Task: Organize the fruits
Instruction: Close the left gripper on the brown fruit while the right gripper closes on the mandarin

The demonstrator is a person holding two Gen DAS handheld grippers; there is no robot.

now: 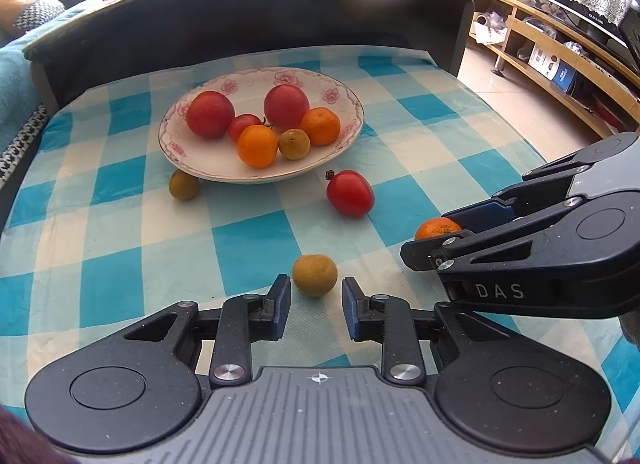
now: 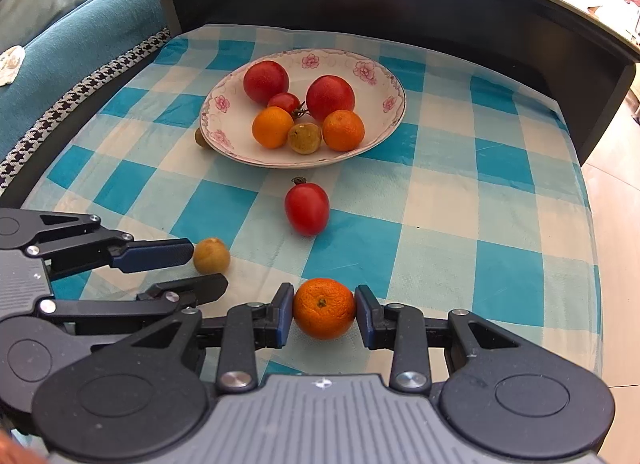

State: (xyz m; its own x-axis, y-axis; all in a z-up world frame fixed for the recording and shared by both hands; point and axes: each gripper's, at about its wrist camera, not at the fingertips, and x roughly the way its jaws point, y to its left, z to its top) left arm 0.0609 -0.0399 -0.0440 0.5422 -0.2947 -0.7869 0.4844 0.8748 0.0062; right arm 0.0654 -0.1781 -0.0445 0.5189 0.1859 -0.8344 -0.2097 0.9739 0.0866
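A: Edges, room?
B: Dark rail (image 1: 248,16) at twelve o'clock; open cloth around the plate (image 1: 224,168).
A: Counts?
B: Plate holds six fruits; four lie on the surface (image 2: 500,200).
A: Grippers?
B: Right gripper (image 2: 324,310) clamps the orange (image 2: 324,308); left gripper (image 1: 316,298), nearly closed, flanks a brown fruit (image 1: 314,274) without touching.

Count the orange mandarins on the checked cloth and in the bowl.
3. Two in the bowl: left mandarin, right mandarin. A third mandarin sits between the right hand-held gripper pads. Others may be hidden.
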